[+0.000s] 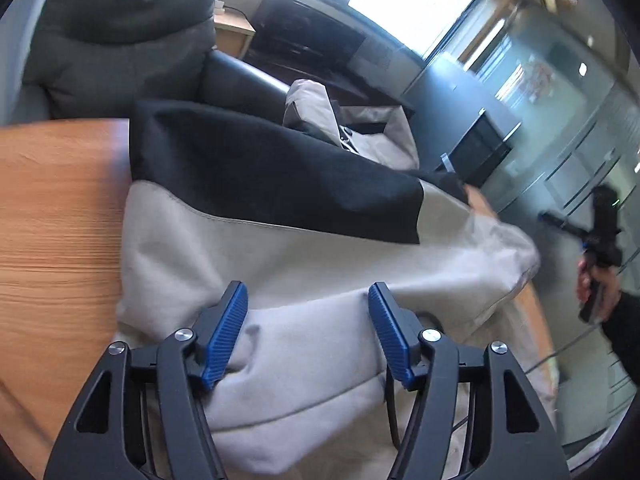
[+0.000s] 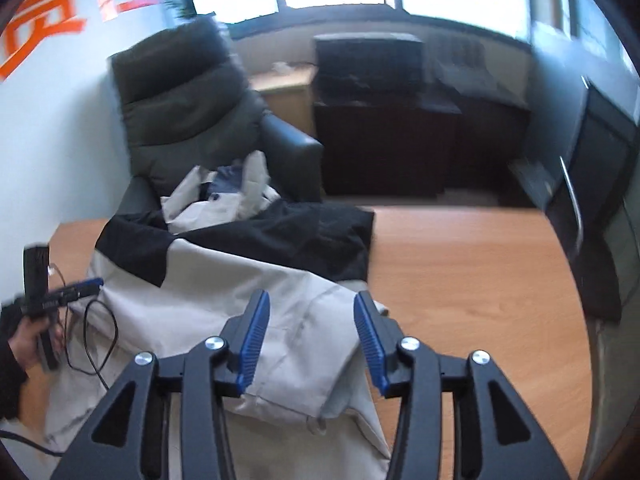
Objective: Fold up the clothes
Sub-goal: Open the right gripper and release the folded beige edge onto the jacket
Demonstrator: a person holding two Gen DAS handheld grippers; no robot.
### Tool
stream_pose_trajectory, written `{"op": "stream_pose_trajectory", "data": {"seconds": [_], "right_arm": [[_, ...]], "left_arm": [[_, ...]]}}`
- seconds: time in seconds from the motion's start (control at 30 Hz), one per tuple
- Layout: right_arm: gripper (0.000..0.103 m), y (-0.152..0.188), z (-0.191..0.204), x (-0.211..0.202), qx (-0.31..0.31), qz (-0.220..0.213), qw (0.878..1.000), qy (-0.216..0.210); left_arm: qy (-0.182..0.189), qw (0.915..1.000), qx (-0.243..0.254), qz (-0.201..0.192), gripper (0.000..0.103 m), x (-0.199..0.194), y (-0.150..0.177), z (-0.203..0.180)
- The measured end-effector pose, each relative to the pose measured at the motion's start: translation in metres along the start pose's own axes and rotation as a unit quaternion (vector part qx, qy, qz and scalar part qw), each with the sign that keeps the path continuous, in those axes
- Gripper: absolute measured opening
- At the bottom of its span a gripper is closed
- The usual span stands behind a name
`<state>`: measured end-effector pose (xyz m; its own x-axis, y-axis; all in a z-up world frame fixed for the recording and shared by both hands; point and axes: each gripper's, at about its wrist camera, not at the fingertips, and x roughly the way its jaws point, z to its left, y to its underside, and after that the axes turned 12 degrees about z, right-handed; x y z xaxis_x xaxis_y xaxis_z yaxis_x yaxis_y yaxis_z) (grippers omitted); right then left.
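A beige and black jacket (image 1: 280, 248) lies spread on the wooden table (image 1: 52, 216); in the right wrist view the jacket (image 2: 224, 280) runs from the near edge back to the armchair. My left gripper (image 1: 306, 304) hangs open just above the jacket's grey-beige fabric, nothing between its blue pads (image 1: 226, 336). My right gripper (image 2: 312, 316) is open too, over a folded beige part of the jacket near the table's middle. Each view shows the other gripper held in a hand: the right gripper (image 1: 600, 236) at the right edge, the left gripper (image 2: 60, 292) at the left.
A dark armchair (image 2: 188, 112) stands behind the table, with the jacket's collar end resting against it. A dark cabinet (image 2: 384, 136) stands under the window. A black cable (image 2: 100, 340) lies on the jacket at the left. Bare tabletop (image 2: 472, 280) stretches to the right.
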<state>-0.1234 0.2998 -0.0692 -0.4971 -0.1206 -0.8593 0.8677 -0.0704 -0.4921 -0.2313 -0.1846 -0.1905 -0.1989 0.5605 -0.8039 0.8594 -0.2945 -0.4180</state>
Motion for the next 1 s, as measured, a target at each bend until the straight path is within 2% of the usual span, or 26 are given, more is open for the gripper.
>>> {"op": "stream_pose_trajectory", "data": {"seconds": [0.07,0.1,0.17,0.23,0.3,0.43,0.5,0.6,0.67,0.73,0.77,0.8,0.87,0.93,1.0], "right_arm": [[0.057,0.002,0.01,0.014,-0.011,0.002,1.0,-0.02],[0.059,0.006,0.009,0.033,-0.006,0.032,0.999,-0.018],[0.056,0.015,0.005,0.072,0.01,0.09,0.996,-0.02],[0.053,0.028,-0.005,0.106,0.043,0.134,0.989,-0.047],[0.054,0.032,-0.001,0.105,0.03,0.123,0.991,-0.048],[0.055,0.035,0.001,0.1,0.016,0.099,0.994,-0.052],[0.055,0.033,-0.004,0.093,0.018,0.085,0.995,-0.055],[0.055,0.031,-0.011,0.083,0.022,0.064,0.996,-0.061],[0.055,0.029,-0.016,0.076,0.025,0.05,0.996,-0.065],[0.053,0.033,-0.024,0.093,0.047,0.07,0.994,-0.073],[0.052,0.037,-0.028,0.102,0.06,0.079,0.992,-0.08],[0.052,0.041,-0.03,0.107,0.066,0.083,0.991,-0.082],[0.049,0.043,-0.029,0.101,0.056,0.075,0.993,-0.069],[0.049,0.039,-0.033,0.087,0.057,0.067,0.995,-0.05],[0.05,0.029,-0.035,0.063,0.045,0.035,0.997,-0.044]], "left_arm": [[-0.004,0.9997,0.015,-0.019,0.082,-0.017,0.006,-0.008],[-0.014,0.9997,0.019,-0.006,0.084,-0.01,0.011,-0.006],[-0.034,0.9989,0.027,0.018,0.083,0.003,0.019,-0.003],[-0.051,0.9976,0.038,0.027,0.083,0.004,0.016,-0.004],[-0.048,0.9981,0.02,0.033,0.083,-0.002,0.008,-0.001],[-0.085,0.9959,-0.012,0.029,0.082,-0.021,0.011,0.007],[-0.071,0.9973,-0.018,0.006,0.082,-0.039,0.017,0.007],[-0.016,0.9984,0.048,-0.024,0.086,-0.051,0.015,-0.027],[-0.005,0.9963,0.086,-0.005,0.088,-0.032,0.006,-0.049],[-0.021,0.9957,0.076,0.048,0.088,0.003,0.008,-0.041],[-0.023,0.9958,0.064,0.061,0.083,0.018,0.01,-0.033],[-0.023,0.9964,0.065,0.05,0.074,0.021,0.018,-0.025],[-0.021,0.9976,0.056,0.033,0.064,0.02,0.029,-0.014],[-0.02,0.9986,0.038,0.031,0.064,0.013,0.032,-0.009],[-0.024,0.9986,0.038,0.027,0.069,-0.002,0.033,-0.016]]}}
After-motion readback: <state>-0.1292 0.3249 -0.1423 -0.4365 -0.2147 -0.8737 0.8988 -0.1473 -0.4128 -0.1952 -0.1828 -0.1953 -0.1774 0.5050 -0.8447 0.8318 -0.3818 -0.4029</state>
